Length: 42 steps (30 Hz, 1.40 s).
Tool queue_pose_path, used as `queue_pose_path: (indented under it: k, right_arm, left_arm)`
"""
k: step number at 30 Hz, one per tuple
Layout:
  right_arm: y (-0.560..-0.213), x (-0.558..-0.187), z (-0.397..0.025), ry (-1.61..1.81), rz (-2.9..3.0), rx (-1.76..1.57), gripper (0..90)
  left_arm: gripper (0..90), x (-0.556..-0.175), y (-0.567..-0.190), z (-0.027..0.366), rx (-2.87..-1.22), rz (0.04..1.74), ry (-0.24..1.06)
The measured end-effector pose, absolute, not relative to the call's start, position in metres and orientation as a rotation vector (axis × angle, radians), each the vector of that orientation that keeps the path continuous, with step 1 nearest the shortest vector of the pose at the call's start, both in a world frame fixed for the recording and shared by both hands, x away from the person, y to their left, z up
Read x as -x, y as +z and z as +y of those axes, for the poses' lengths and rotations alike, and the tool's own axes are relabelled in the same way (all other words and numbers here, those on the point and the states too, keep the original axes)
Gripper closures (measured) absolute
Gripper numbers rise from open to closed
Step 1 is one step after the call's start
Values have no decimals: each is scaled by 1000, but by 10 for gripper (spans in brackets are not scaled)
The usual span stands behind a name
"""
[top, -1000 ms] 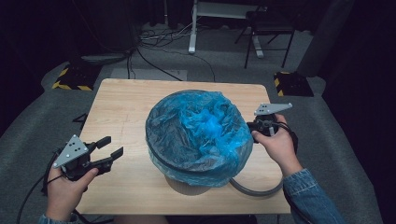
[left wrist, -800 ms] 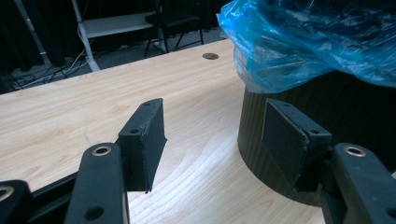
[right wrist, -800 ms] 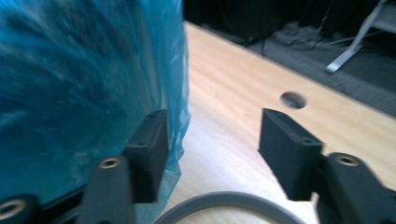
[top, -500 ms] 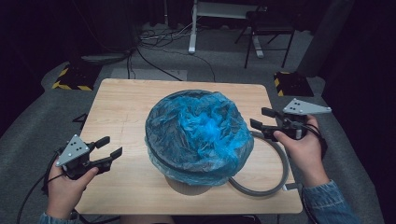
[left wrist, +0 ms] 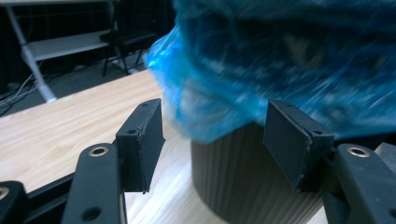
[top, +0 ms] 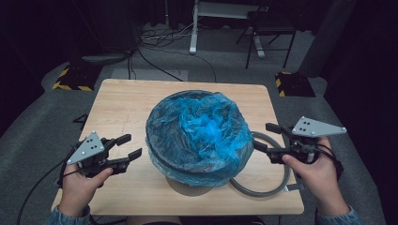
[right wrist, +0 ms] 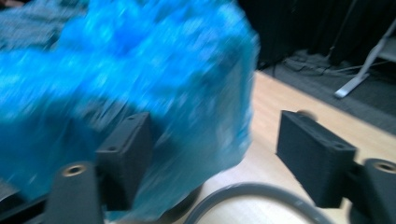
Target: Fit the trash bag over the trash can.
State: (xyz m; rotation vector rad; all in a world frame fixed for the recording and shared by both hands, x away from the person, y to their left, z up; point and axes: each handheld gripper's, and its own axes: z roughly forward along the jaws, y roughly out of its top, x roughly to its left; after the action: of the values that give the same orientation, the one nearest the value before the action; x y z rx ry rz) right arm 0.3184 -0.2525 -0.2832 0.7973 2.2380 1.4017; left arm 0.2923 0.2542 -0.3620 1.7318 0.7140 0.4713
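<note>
Thin blue bag (top: 199,131) over ribbed bin (left wrist: 243,182) judged light, soft, slippery; best pinched at overhanging hem by left gripper (top: 126,151) and right gripper (top: 268,141), both held open.

Bag-lined bin (top: 197,136) mid-table (top: 122,103) (ring (top: 277,180) at right).

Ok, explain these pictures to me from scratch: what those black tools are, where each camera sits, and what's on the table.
A person holds a hand-held tool in each hand: the left gripper and the right gripper, both with jaws open, holding nothing. The high view looks down from above the person. Each of the other two views comes from a camera riding on one gripper, looking along its black jaws. On the wooden table stands a dark ribbed bin lined with a blue plastic bag. A grey ring lies beside it, near the right gripper.
</note>
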Motion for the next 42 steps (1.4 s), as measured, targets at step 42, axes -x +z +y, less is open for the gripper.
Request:
queue_pose_path:
  k: [42]
  right_arm:
    - [-340,-306,-222,1459,2525,-571,257]
  left_arm:
    - [452,-307,-375,215,-1849,531,276]
